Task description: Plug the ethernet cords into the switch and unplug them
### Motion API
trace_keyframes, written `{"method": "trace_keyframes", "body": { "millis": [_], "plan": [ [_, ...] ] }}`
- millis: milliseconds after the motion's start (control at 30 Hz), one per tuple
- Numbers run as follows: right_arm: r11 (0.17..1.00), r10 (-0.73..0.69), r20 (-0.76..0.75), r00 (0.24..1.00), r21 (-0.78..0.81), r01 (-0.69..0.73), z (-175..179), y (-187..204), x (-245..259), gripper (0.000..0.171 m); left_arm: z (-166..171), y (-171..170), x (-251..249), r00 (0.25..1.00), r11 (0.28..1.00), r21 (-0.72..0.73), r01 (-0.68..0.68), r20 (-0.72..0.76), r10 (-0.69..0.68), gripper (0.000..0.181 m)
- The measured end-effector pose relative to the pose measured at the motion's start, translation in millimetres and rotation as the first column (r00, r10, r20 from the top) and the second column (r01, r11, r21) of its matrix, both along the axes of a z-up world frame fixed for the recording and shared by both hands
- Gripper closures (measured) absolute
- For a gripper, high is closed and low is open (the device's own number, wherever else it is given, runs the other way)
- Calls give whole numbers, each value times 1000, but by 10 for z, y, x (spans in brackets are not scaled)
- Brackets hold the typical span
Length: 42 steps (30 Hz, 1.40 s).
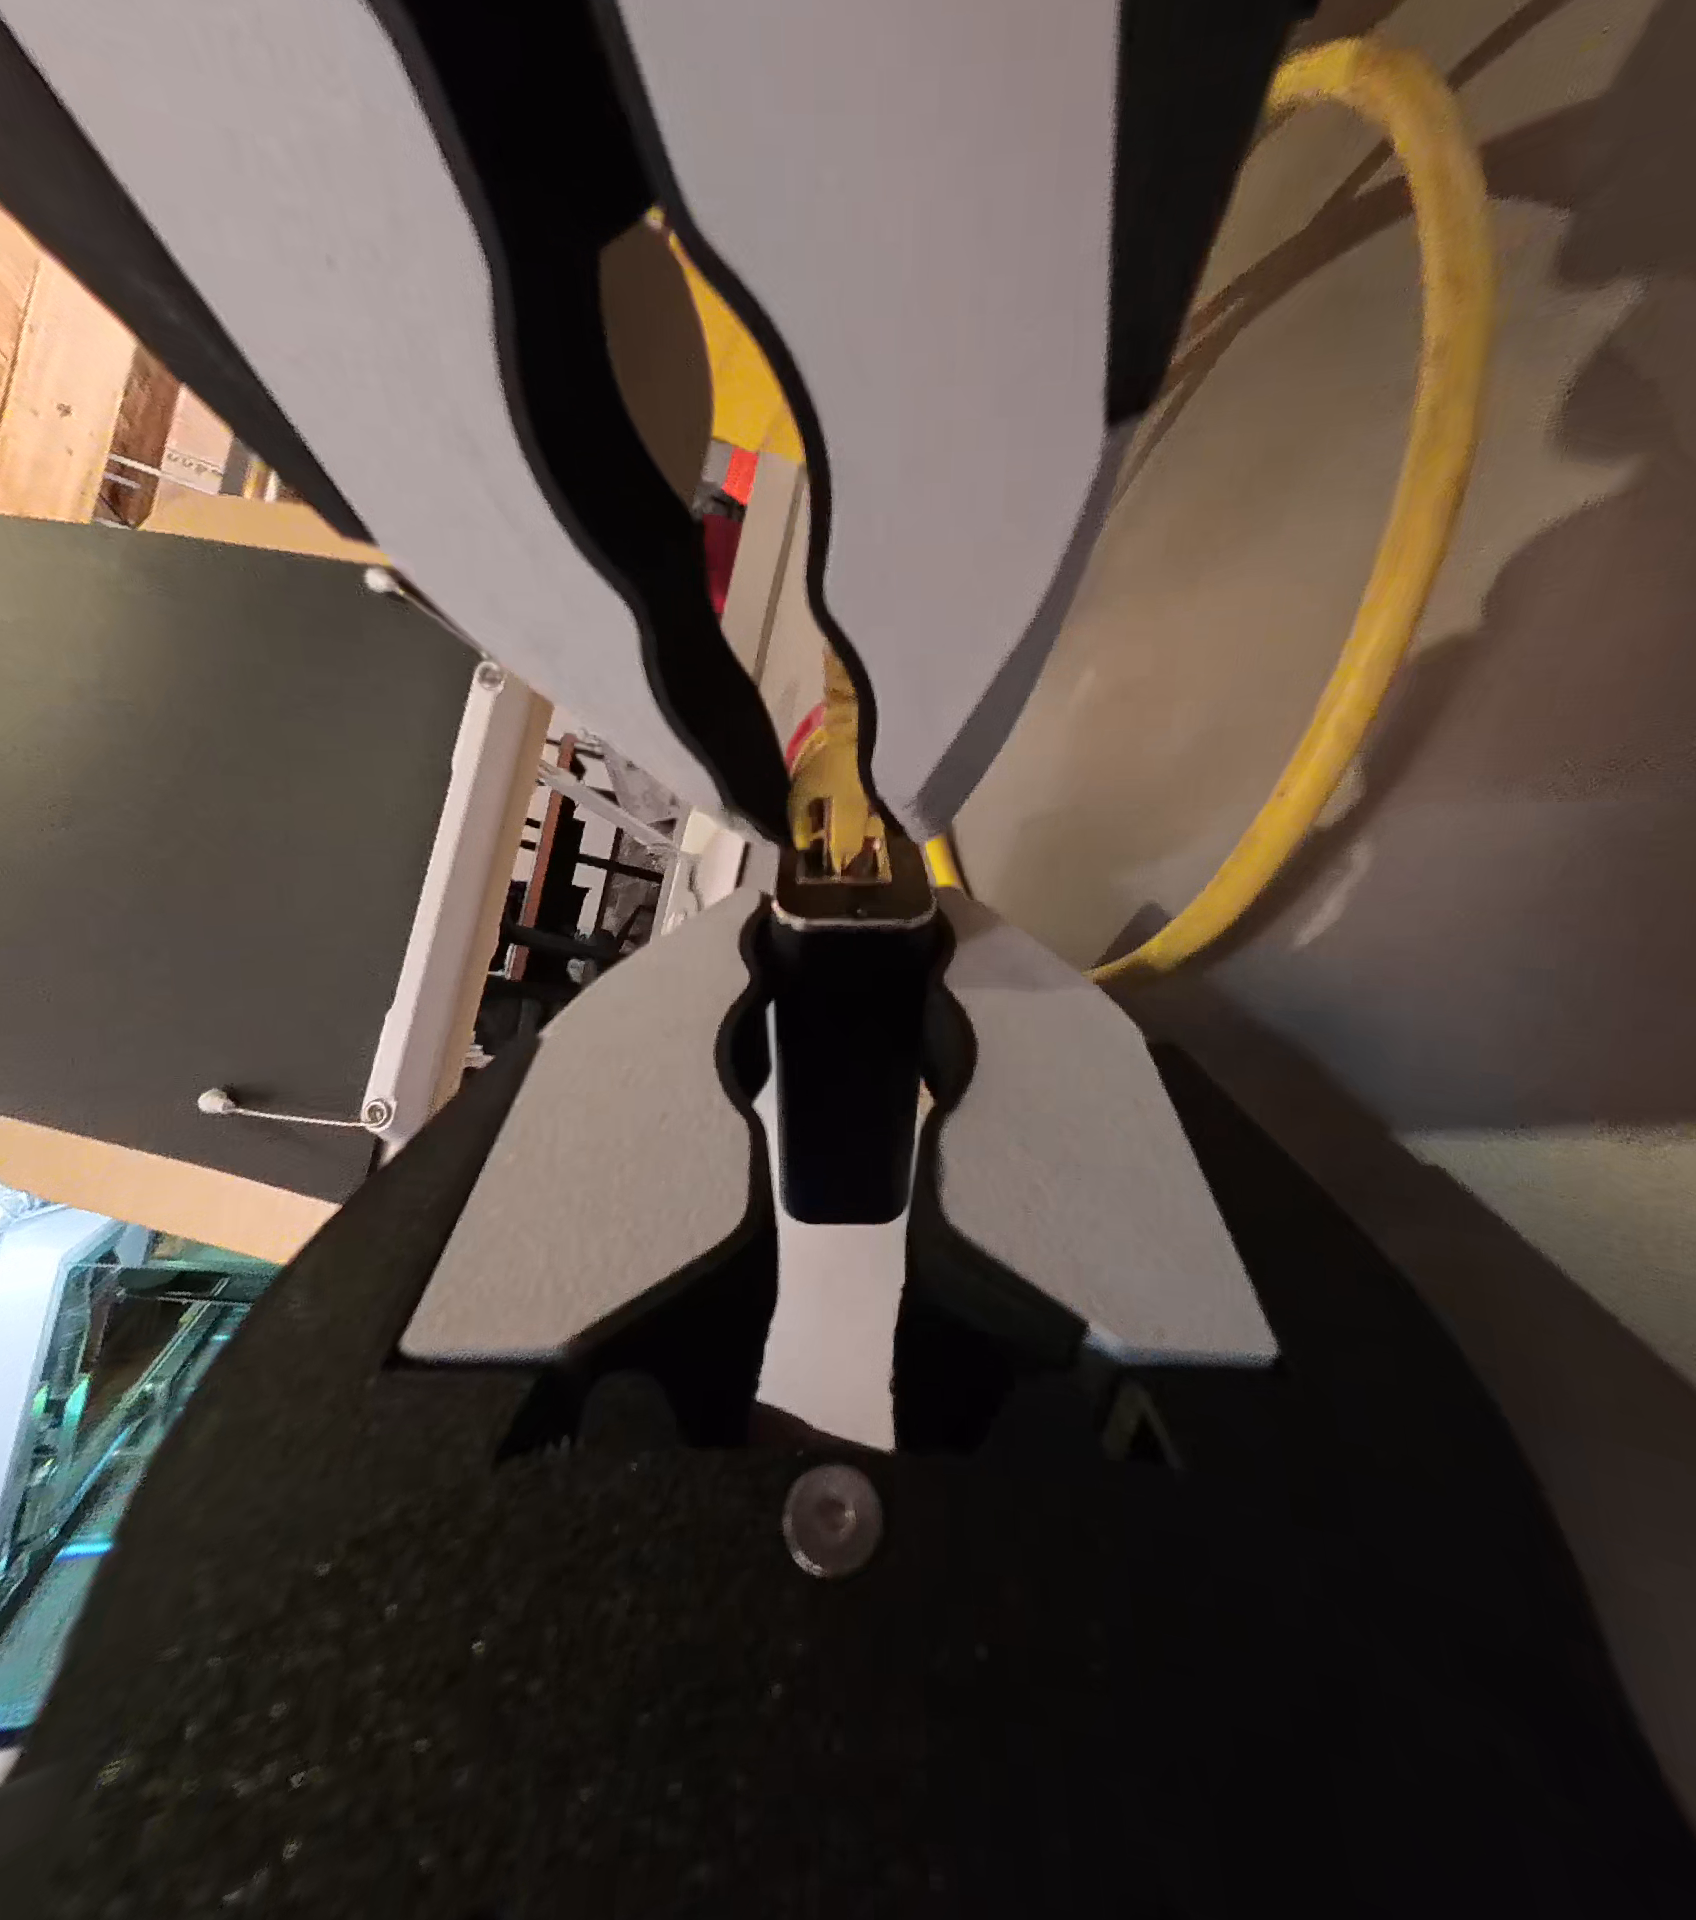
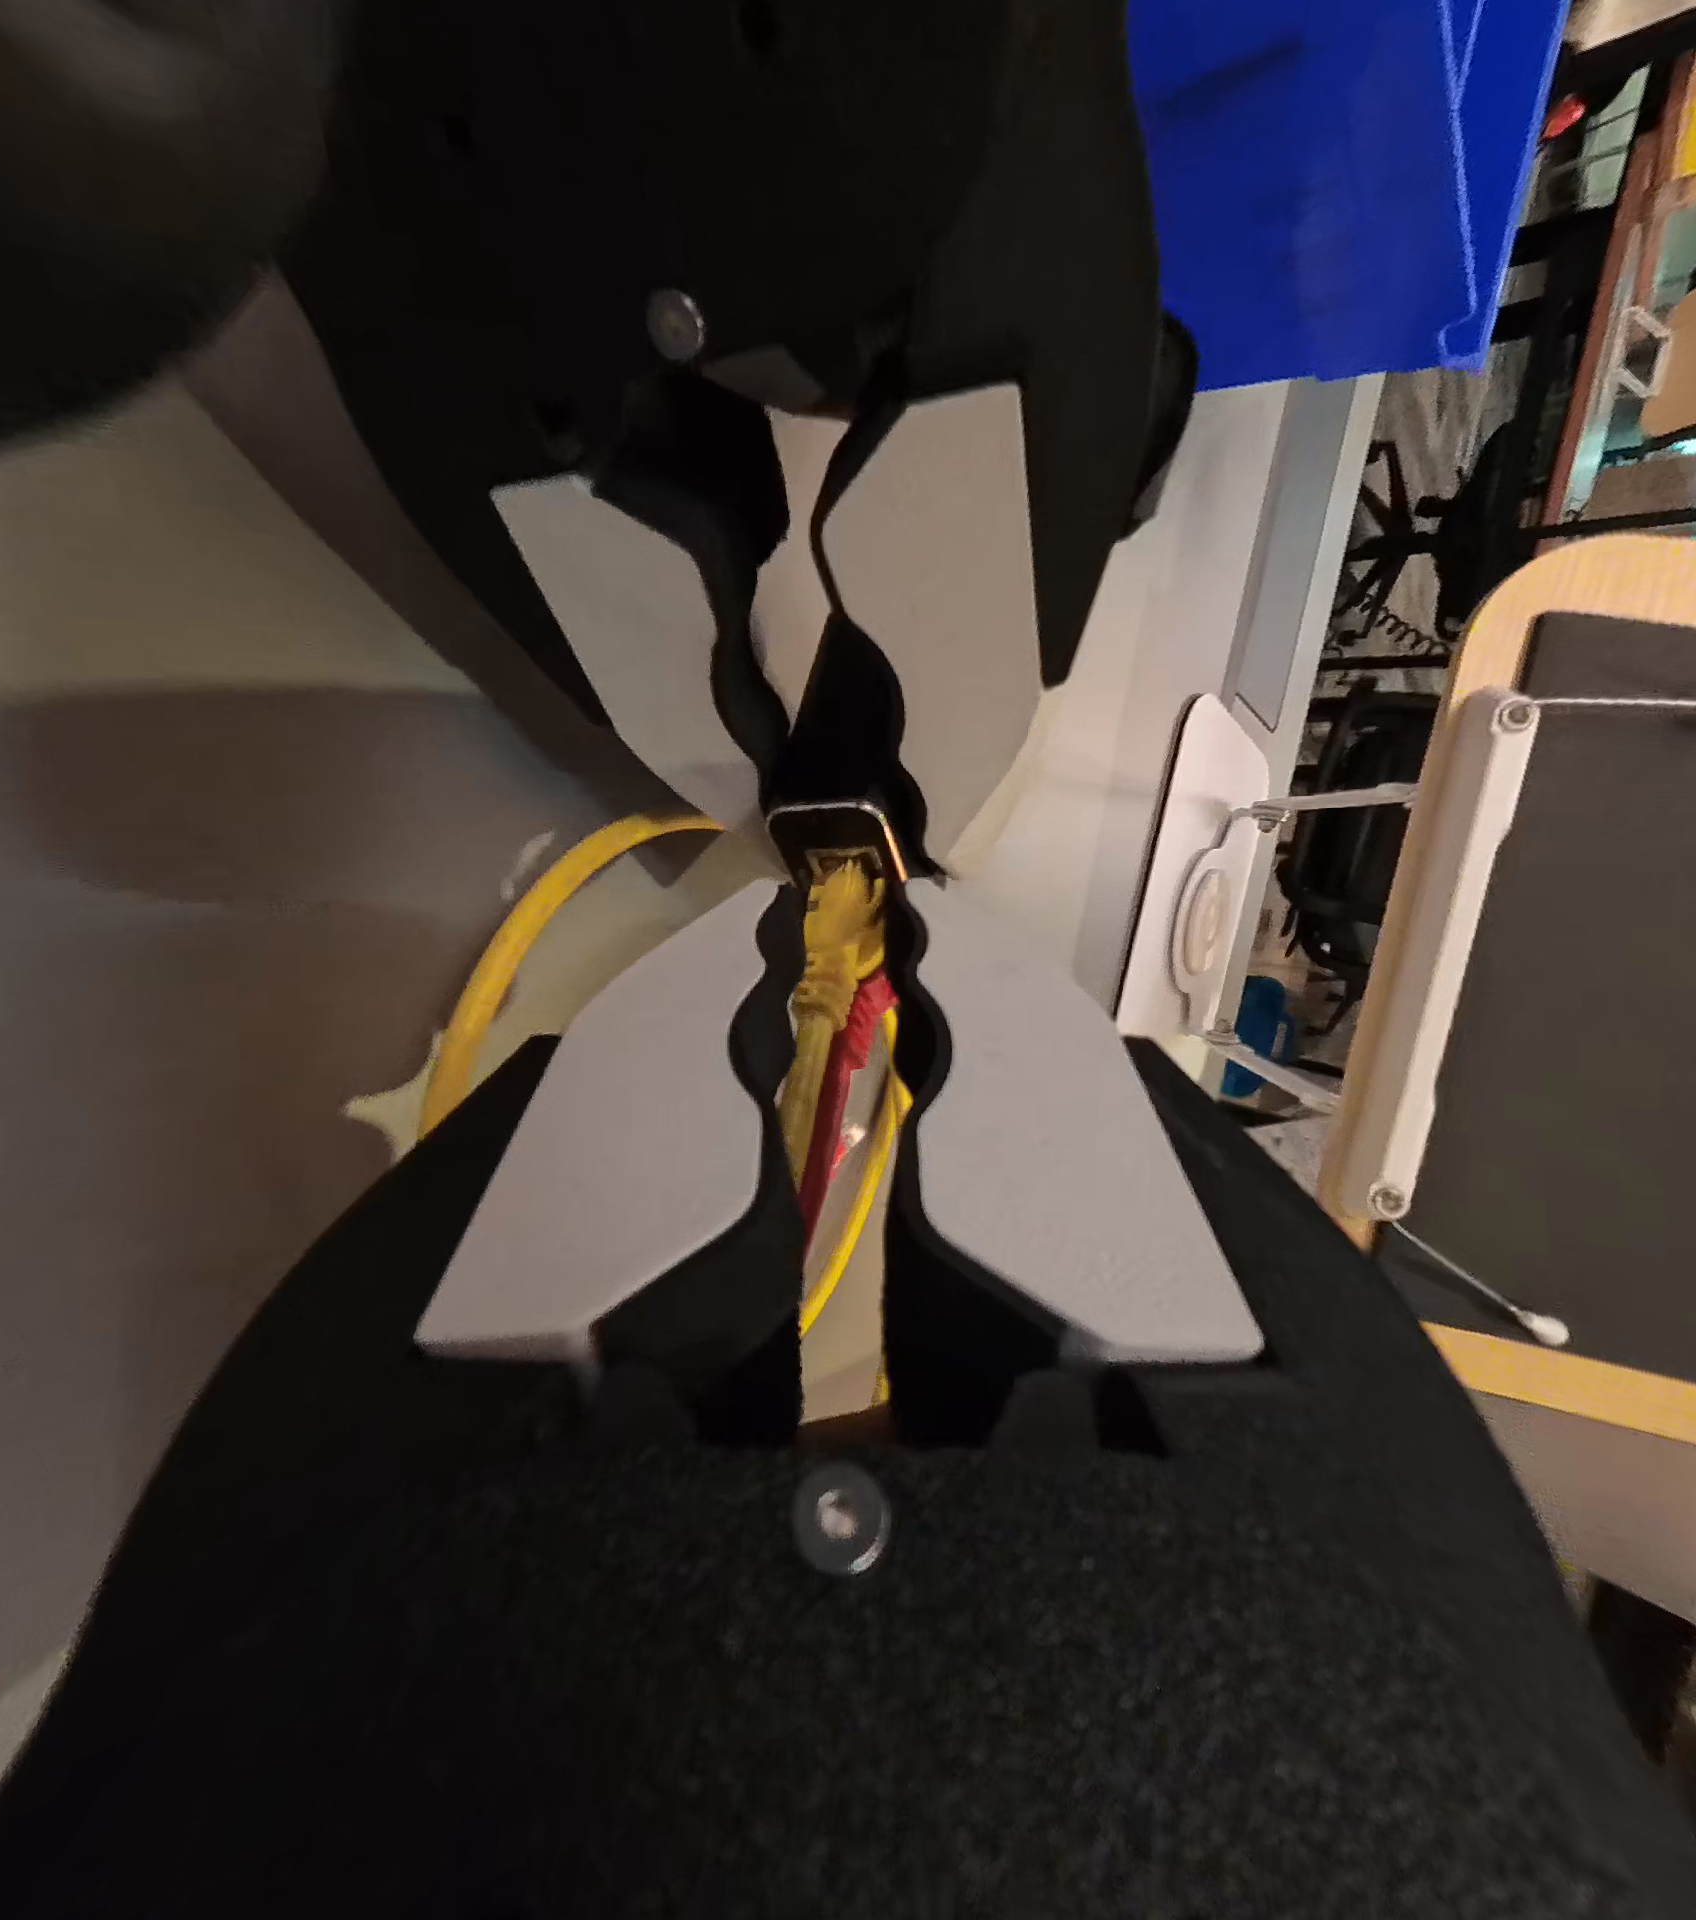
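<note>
My left gripper [image 1: 849, 935] is shut on a small black switch [image 1: 842, 1081] and holds it end-on with its metal-rimmed port facing forward. My right gripper [image 2: 839, 914] is shut on the boot of a yellow ethernet plug [image 2: 836, 935]. The plug's tip sits in the switch's port [image 2: 828, 831]. The two grippers meet tip to tip: the right gripper [image 1: 828, 810] comes in from the top of the left wrist view, and the left gripper [image 2: 828, 810] from the top of the right wrist view. The yellow cord [image 1: 1426, 520] loops away over the table. A red cord [image 2: 859, 1039] runs beside the yellow one between the right gripper's fingers.
A pale table top [image 1: 1187, 727] lies under both grippers. A black panel with a wooden rim [image 2: 1654, 987] and a white stand [image 2: 1208, 883] are at the right. A blue bin [image 2: 1343, 177] is at the upper right. The black panel also shows at the left [image 1: 148, 810]. The tips of both grippers are at nearly the same place.
</note>
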State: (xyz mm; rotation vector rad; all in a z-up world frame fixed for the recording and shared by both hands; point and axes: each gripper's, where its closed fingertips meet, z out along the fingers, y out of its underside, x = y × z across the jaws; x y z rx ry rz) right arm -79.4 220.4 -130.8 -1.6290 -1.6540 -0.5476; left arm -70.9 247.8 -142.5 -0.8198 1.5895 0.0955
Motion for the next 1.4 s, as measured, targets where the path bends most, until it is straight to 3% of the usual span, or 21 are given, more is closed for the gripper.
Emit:
{"method": "trace_keyframes", "body": {
  "millis": [567,700,867,1000,1133,1200,1233,1300,1367,1400],
  "plan": [
    [994,36,44,998,102,-40,108,-149,65,157,95,-170,28,998,999,-12,37,45,-36,156],
    [993,13,51,999,120,-19,77,-83,34,158,75,-80,38,999,999,9,-33,11,33,157],
    [989,20,33,999,145,-25,142,-58,88,158,133,-73,45,998,1000,-7,18,63,-18,156],
    [992,29,-40,999,123,-24,176,-129,64,157,172,-146,23,996,999,22,27,83,-29,156],
    [990,-69,-201,977,108,92,260,-170,-6,158,190,4,-34,996,992,111,-60,71,53,157],
    [982,-130,-396,909,78,174,470,-274,-86,156,245,119,-92,991,989,100,-106,94,97,157],
    [973,-186,-521,833,21,230,546,-329,-115,154,287,160,-119,987,985,110,-130,109,118,157],
    [936,-333,-738,588,-181,302,545,-405,-157,154,325,188,-142,983,981,118,-153,125,138,157],
    [836,-526,-801,287,-425,347,373,-360,-74,144,353,172,-141,982,974,165,-157,132,136,157],
    [796,-580,-808,108,-532,288,322,-335,-80,141,366,151,-135,982,971,184,-152,138,127,157]
  ]
}}
